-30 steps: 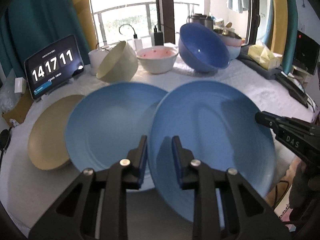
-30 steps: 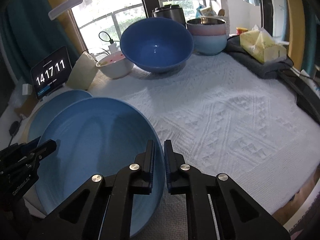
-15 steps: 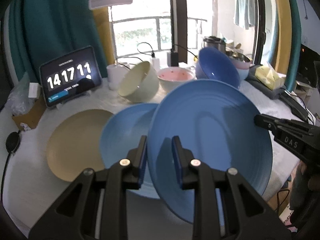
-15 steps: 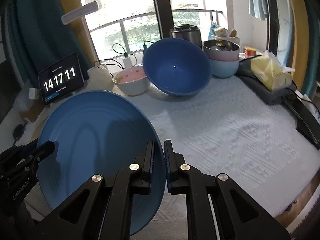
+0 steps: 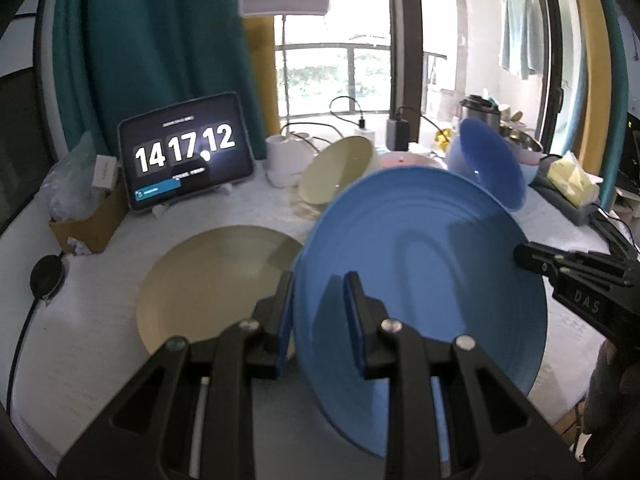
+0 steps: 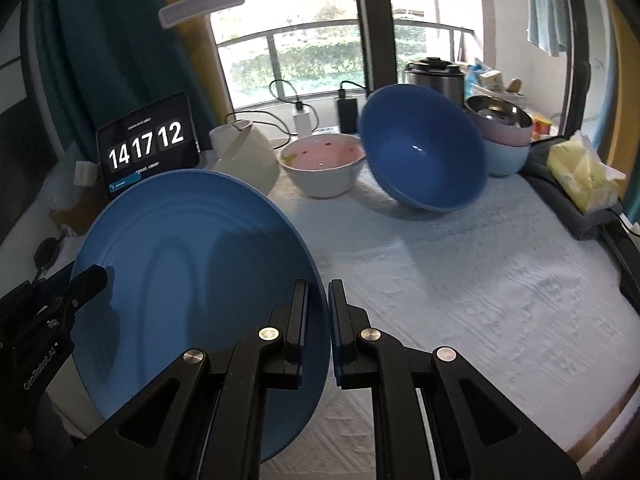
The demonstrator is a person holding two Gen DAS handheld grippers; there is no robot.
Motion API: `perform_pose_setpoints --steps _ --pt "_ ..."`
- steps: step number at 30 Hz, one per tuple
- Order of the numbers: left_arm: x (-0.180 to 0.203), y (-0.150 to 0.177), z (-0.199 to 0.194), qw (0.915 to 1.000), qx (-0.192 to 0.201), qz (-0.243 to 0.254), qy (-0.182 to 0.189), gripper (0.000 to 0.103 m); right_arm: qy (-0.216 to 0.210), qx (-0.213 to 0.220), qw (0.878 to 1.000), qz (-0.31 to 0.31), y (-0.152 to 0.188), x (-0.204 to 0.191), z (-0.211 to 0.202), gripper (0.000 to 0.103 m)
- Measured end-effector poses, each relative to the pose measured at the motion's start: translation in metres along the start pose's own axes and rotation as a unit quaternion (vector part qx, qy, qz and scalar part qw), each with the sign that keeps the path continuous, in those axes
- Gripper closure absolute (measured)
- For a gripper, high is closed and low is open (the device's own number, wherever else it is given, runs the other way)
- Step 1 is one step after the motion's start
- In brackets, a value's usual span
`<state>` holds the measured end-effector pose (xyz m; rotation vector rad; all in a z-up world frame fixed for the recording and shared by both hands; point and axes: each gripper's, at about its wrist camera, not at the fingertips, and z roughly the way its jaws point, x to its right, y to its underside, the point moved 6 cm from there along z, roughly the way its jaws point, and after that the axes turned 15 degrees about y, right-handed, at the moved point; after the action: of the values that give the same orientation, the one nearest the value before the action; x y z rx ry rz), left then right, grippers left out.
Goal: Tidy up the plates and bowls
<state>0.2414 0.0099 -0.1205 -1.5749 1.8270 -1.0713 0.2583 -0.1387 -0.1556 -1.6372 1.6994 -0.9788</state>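
Left wrist view: the left tool (image 5: pixel 318 300) pinches the near rim of a round, smooth, ridged blue plate (image 5: pixel 432 248), which is tilted up off the white textured cloth on the worktop (image 5: pixel 100 320). The right tool (image 5: pixel 524 256) grips the same plate's far-right rim. Beside it, a matte beige round plate (image 5: pixel 212 276) lies flat on the cloth. A pale green bowl (image 5: pixel 336 176) leans on its side near a tablet showing a clock (image 5: pixel 184 156), and a deep glossy blue bowl (image 5: pixel 492 164) tilts behind the plate. Compared with 1 second ago, the plate has risen and shifted left, now hiding the light blue plate that lay under it.

Right wrist view: the right tool (image 6: pixel 318 300) has its black ribbed fingers pressed nearly together on the plate's thin rim, and the left tool (image 6: pixel 96 276) holds the opposite edge. A white bowl with a pink inside (image 6: pixel 324 168) stands upright beside the tilted blue bowl; both sat closer in the frame before.
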Motion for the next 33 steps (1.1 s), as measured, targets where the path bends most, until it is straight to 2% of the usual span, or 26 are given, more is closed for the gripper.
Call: perform_pose_setpoints --steps 11,15,27,33 --pt "-0.026 -0.001 0.016 0.9997 -0.014 -0.001 -0.018 0.078 -0.003 -0.010 1.000 -0.012 -0.012 -0.025 0.021 0.091" --pt "-0.029 0.004 0.028 0.9991 -0.036 -0.002 -0.022 0.077 -0.001 -0.019 1.000 -0.013 -0.013 -0.028 0.031 0.091" --pt "-0.022 0.014 0.052 0.9973 -0.074 -0.001 -0.008 0.072 0.006 -0.054 0.999 -0.009 -0.002 -0.023 0.062 0.088" --pt "-0.023 0.020 0.060 0.9960 -0.088 -0.012 0.002 0.063 -0.001 -0.053 0.999 -0.011 -0.001 -0.024 0.065 0.089"
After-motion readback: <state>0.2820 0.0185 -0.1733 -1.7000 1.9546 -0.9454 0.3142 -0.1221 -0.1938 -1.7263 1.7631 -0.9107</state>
